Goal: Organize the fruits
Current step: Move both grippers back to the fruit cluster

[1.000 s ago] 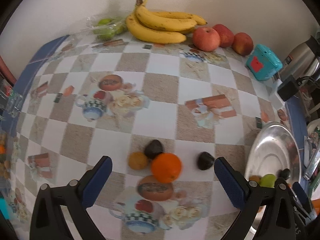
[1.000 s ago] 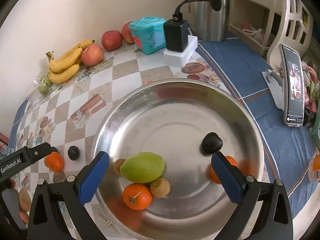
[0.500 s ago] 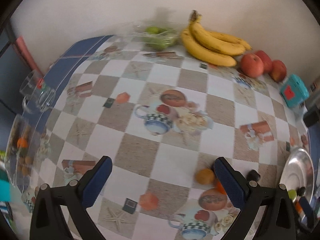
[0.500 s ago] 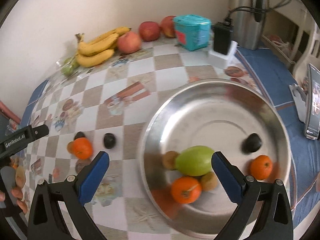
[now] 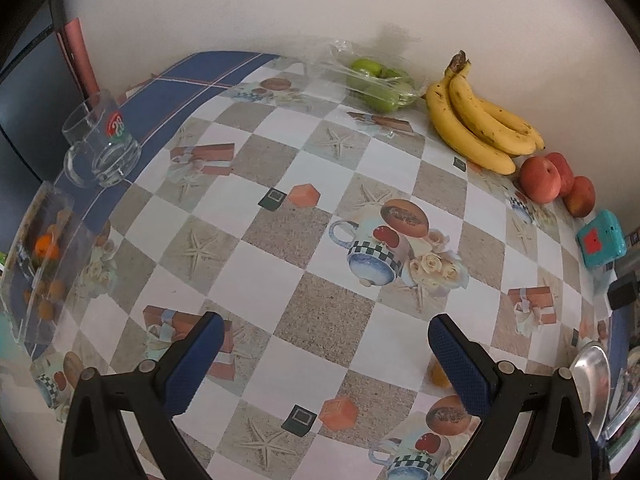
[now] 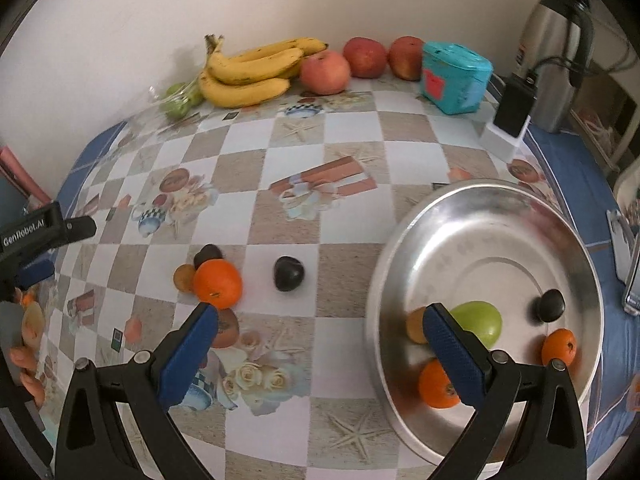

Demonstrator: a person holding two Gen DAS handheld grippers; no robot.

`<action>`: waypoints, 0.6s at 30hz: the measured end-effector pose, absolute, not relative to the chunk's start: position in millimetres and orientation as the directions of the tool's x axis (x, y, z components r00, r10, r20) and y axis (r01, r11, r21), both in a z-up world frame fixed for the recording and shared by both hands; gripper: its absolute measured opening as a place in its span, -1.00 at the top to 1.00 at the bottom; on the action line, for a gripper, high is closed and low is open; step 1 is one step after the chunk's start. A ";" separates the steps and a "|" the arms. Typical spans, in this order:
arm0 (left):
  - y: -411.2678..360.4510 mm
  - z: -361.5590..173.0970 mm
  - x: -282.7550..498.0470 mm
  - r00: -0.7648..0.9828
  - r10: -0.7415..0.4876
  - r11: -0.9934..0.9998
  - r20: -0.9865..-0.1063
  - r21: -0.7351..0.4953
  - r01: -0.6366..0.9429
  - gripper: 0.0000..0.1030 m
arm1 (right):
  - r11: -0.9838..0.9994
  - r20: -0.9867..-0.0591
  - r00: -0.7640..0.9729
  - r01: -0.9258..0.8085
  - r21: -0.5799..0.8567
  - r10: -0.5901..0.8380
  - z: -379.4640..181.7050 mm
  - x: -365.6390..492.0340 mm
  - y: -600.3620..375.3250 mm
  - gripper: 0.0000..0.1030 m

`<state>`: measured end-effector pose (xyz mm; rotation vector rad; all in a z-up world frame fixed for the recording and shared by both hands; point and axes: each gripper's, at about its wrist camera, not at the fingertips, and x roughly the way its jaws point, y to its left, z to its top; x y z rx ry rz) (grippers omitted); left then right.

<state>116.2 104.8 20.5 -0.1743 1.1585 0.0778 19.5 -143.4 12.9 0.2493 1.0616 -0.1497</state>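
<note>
Both claws gape empty – the right claw (image 6: 318, 354) hangs over the tabletop (image 6: 280, 152) just left of the bowl (image 6: 384, 280), the dark fruit (image 6: 288, 273) straight ahead and the orange (image 6: 217, 283) ahead-left, nearer it than the left claw (image 5: 320, 360).
</note>
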 end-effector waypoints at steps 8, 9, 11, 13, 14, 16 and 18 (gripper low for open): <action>93.4 8.8 120.1 0.362 -0.092 0.986 -0.927 -0.136 -0.098 -1.00 | 0.966 -0.882 0.471 0.227 0.124 0.003 13.0 33.5 -129.5 -0.98; 91.8 7.2 120.5 0.358 -0.102 0.985 -0.928 -0.144 -0.092 -1.00 | 0.963 -0.880 0.474 0.235 0.129 0.002 13.4 35.4 -129.3 -0.98; 90.6 5.0 121.8 0.349 -0.117 0.983 -0.930 -0.159 -0.093 -1.00 | 0.959 -0.878 0.479 0.246 0.141 0.006 14.2 38.4 -129.2 -0.98; 92.0 1.8 123.5 0.343 -0.152 0.974 -0.927 -0.199 -0.107 -1.00 | 0.955 -0.873 0.486 0.248 0.161 0.021 15.5 42.5 -128.9 -0.98; 92.3 0.5 124.2 0.339 -0.161 0.972 -0.927 -0.209 -0.111 -1.00 | 0.954 -0.870 0.493 0.247 0.168 0.026 16.1 44.9 -128.6 -0.97; 91.2 -3.6 126.5 0.326 -0.168 0.970 -0.930 -0.214 -0.113 -0.98 | 0.954 -0.866 0.499 0.250 0.164 0.018 16.5 48.9 -128.3 -0.96; 87.2 -7.1 127.5 0.316 -0.174 0.971 -0.933 -0.217 -0.106 -0.96 | 0.951 -0.867 0.498 0.257 0.170 0.020 14.5 52.3 -130.1 -0.81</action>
